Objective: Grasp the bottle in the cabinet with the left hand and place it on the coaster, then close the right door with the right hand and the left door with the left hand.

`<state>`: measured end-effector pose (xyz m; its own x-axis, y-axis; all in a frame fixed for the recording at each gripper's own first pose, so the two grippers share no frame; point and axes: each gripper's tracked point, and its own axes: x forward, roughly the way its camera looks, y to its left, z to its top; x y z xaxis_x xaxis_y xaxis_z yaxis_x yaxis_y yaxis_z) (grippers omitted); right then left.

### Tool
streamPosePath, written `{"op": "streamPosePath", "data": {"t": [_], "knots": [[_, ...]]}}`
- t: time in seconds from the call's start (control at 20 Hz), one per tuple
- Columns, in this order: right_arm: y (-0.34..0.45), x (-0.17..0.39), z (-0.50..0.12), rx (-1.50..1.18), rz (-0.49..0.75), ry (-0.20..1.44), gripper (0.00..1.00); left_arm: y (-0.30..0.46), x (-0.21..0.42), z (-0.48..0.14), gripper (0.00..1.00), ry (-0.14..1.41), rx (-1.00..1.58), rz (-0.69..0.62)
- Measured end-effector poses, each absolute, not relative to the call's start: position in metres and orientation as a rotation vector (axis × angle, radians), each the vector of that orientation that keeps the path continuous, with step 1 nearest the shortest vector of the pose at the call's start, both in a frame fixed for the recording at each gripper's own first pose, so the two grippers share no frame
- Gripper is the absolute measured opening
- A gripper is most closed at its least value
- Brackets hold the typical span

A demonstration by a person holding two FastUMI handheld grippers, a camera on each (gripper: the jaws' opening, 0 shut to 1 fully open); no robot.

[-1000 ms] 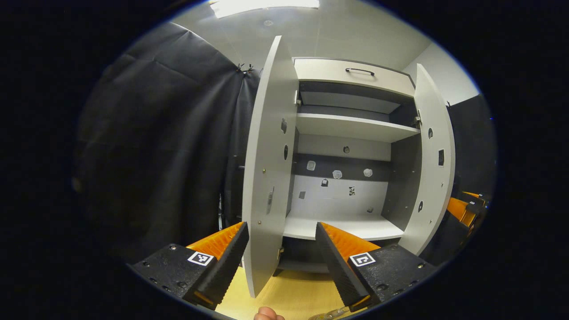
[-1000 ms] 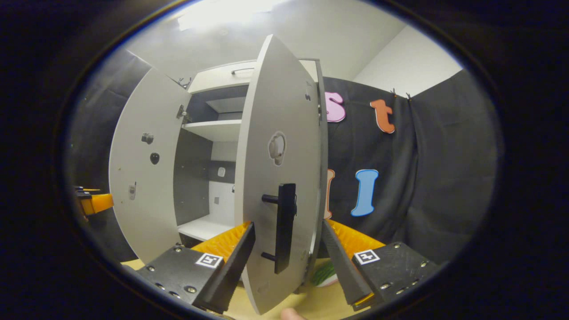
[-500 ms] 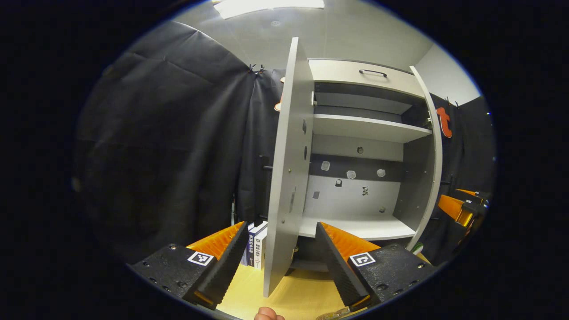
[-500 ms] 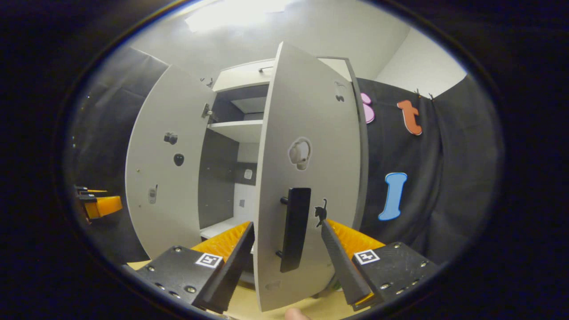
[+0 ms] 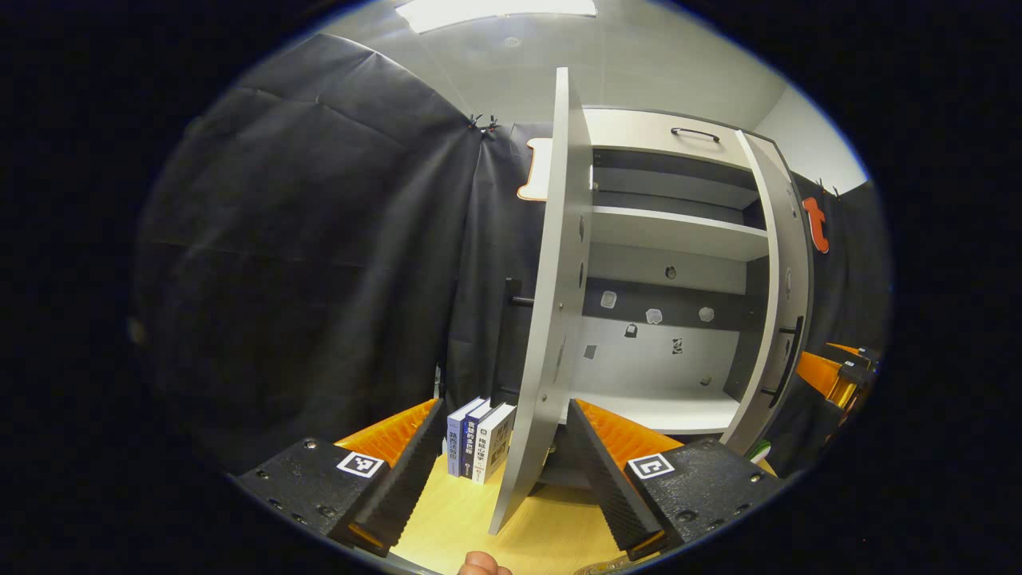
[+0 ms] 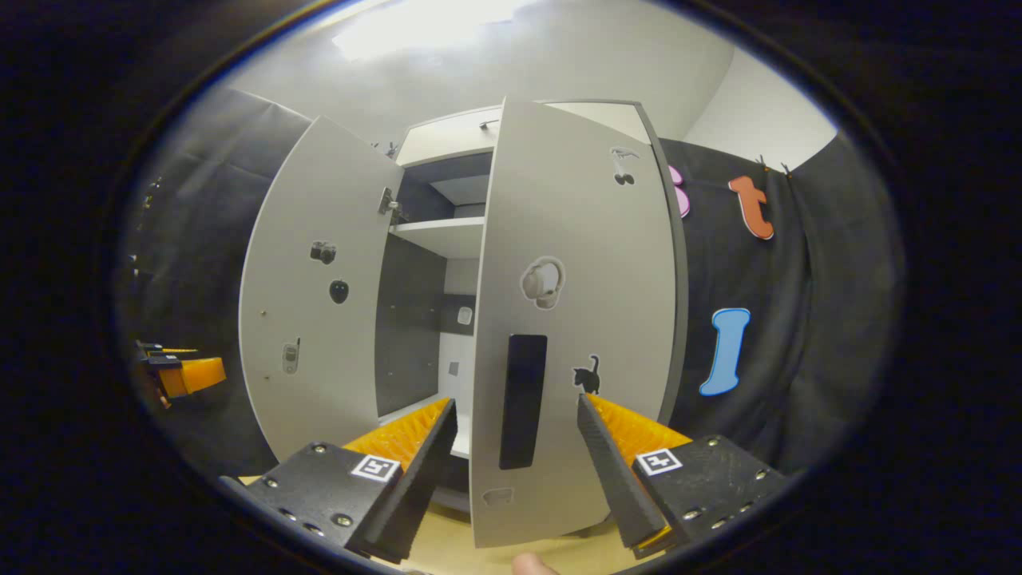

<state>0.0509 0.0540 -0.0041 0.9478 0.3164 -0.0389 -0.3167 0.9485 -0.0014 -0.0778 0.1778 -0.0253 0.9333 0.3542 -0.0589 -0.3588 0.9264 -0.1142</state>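
In the right gripper view the cabinet's right door stands half closed, close in front of my right gripper. That gripper is open, and the door's black handle shows between its fingers. The left door stands wide open. From the left gripper view that left door is seen edge-on, rising between the fingers of my open left gripper. Behind it are the cabinet's bare shelves. The right door and the right gripper show at the right.
Three upright books stand on the wooden table left of the cabinet. A bit of green and white shows at the right door's foot. Black cloth surrounds the cabinet. My left gripper shows far left in the right gripper view.
The right door has swung toward the cabinet, with the right gripper following it. The left gripper has shifted, so the left door now looks edge-on and the books have come into sight.
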Motion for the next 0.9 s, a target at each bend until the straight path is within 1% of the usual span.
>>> {"op": "streamPosePath", "data": {"t": [0.05, 0.1, 0.15, 0.2, 0.25, 0.3, 0.35, 0.55, 0.6, 0.65, 0.75, 0.8, 0.85, 0.9], "knots": [[0.054, 0.051, -0.004, -0.009, 0.320, 0.039, 0.92, 0.179, -0.078, -0.026, 0.95, 0.039, -0.124, 0.368], [0.055, 0.051, -0.005, -0.010, 0.319, 0.039, 0.92, 0.181, -0.077, -0.027, 0.91, 0.040, -0.124, 0.370], [0.055, 0.052, -0.004, -0.011, 0.318, 0.039, 0.92, 0.182, -0.076, -0.028, 0.95, 0.039, -0.123, 0.371], [0.054, 0.052, -0.005, -0.012, 0.316, 0.039, 0.92, 0.184, -0.075, -0.027, 0.91, 0.039, -0.122, 0.373], [0.053, 0.052, -0.004, -0.011, 0.313, 0.039, 0.92, 0.185, -0.075, -0.028, 0.95, 0.038, -0.121, 0.375], [0.053, 0.054, -0.005, -0.010, 0.310, 0.039, 0.92, 0.186, -0.074, -0.027, 0.91, 0.036, -0.121, 0.376], [0.053, 0.055, -0.005, -0.008, 0.307, 0.039, 0.92, 0.187, -0.074, -0.028, 0.95, 0.036, -0.121, 0.376], [0.053, 0.057, -0.004, -0.004, 0.298, 0.037, 0.92, 0.194, -0.073, -0.029, 0.95, 0.033, -0.118, 0.386], [0.053, 0.056, -0.005, -0.005, 0.297, 0.038, 0.92, 0.197, -0.072, -0.029, 0.91, 0.031, -0.117, 0.391], [0.053, 0.057, -0.005, -0.006, 0.295, 0.038, 0.92, 0.199, -0.072, -0.029, 0.95, 0.029, -0.117, 0.396], [0.053, 0.059, -0.007, -0.008, 0.292, 0.039, 0.92, 0.203, -0.071, -0.030, 0.95, 0.028, -0.117, 0.407], [0.053, 0.059, -0.006, -0.009, 0.290, 0.039, 0.92, 0.205, -0.071, -0.031, 0.91, 0.029, -0.119, 0.410], [0.052, 0.059, -0.006, -0.008, 0.287, 0.038, 0.92, 0.207, -0.071, -0.030, 0.91, 0.030, -0.121, 0.414], [0.052, 0.060, -0.006, -0.008, 0.283, 0.039, 0.92, 0.209, -0.071, -0.031, 0.96, 0.030, -0.124, 0.417]]}}
